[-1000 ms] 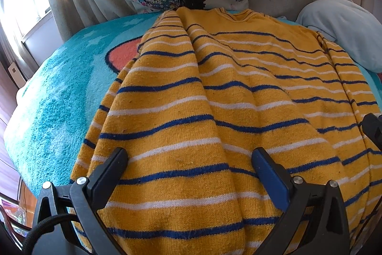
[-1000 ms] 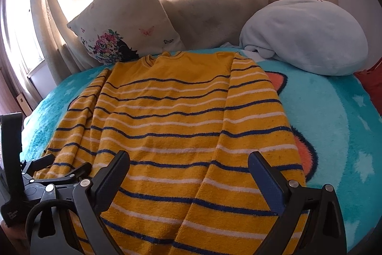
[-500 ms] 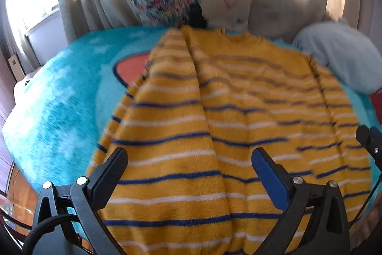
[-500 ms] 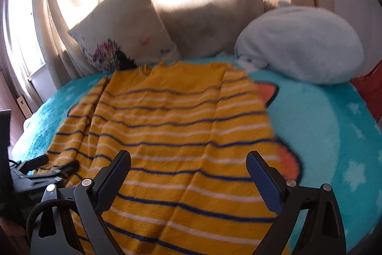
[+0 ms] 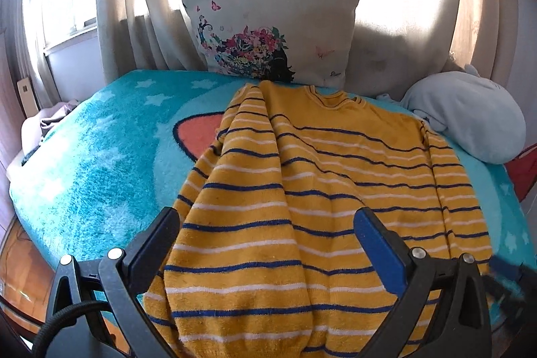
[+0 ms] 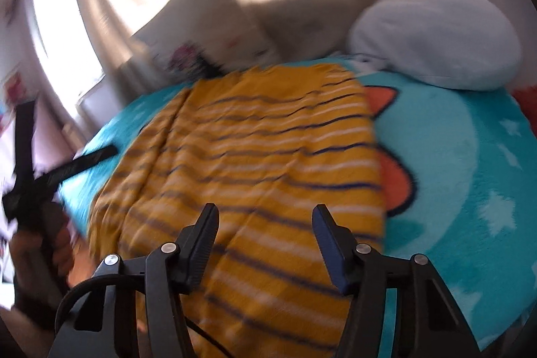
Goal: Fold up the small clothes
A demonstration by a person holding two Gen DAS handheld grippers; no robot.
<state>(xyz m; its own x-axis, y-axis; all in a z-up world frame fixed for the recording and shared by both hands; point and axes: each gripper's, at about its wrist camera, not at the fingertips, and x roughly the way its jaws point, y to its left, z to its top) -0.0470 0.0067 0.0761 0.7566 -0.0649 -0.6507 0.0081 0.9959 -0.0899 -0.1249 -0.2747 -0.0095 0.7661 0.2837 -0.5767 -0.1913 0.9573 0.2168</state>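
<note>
The left gripper [image 5: 268, 234] stands with its jaws spread wide, nothing between them, poised above the near hem of a yellow sweater [image 5: 322, 190] striped in navy and white. The right gripper [image 6: 265, 223] has its jaws parted too, though less widely, and likewise holds nothing; it hovers over the same sweater's lower half (this view is heavily blurred, so fine detail is lost).

The sweater lies spread on a turquoise blanket [image 5: 100, 176] patterned with pale stars and an orange shape outlined in dark. Its collar points away, towards the pillows, and its hem hangs near the blanket's front edge. Its left sleeve is folded in over the body, forming a long ridge from the shoulder down to the hem; the right sleeve lies along the right side.

Just beyond the collar, a cream cushion [image 5: 275, 26] printed with flowers and butterflies leans against beige curtains [image 5: 134, 5], which are brightly backlit. To the right of the sweater's shoulder rests a pale blue plush pillow [image 5: 470, 119]. In the right wrist view, the left gripper's black frame shows at the far left, held in a hand [image 6: 57, 244].
</note>
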